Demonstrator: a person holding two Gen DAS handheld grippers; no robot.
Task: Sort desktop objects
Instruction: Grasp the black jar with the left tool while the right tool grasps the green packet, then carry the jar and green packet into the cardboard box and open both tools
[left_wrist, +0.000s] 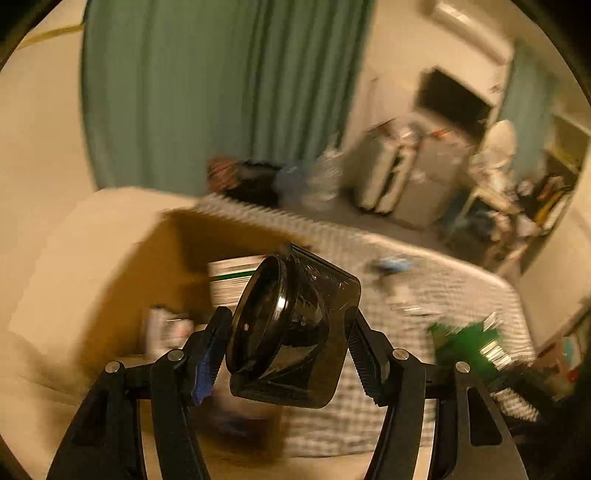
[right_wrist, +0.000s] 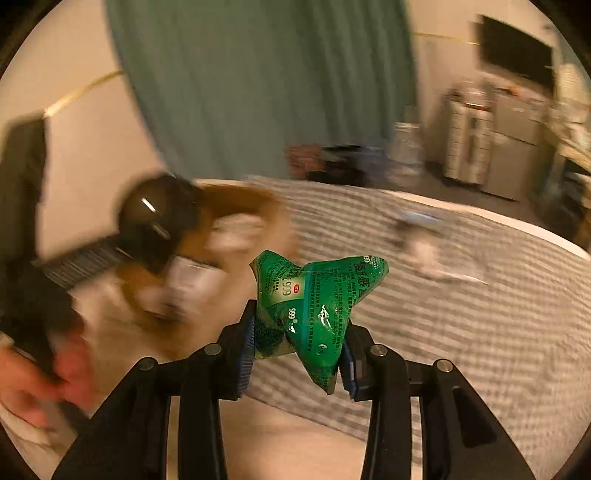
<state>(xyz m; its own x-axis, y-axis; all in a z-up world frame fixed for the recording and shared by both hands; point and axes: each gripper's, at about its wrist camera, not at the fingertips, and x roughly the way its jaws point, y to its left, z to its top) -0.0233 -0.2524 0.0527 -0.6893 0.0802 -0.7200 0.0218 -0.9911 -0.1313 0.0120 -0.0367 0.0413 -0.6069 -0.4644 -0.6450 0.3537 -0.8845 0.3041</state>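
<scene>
Room, dim warm light, views blurred. Green curtain (left_wrist: 221, 92) hangs at upper centre of the frame against cream walls (left_wrist: 37, 140). Bed with grey-and-white striped cover (right_wrist: 480, 314) fills lower right. Dark wall screen (left_wrist: 454, 98) at upper right; pale cabinets (right_wrist: 495, 147) below it; cluttered shelves (left_wrist: 546, 192) at far right.

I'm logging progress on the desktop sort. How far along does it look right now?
Partly done. A brown box already holds some white packages. In hand: the left gripper clamps a dark glass jar, and the right gripper pinches a green sachet. Left: a few blurred items lie on the checked cloth.
</scene>
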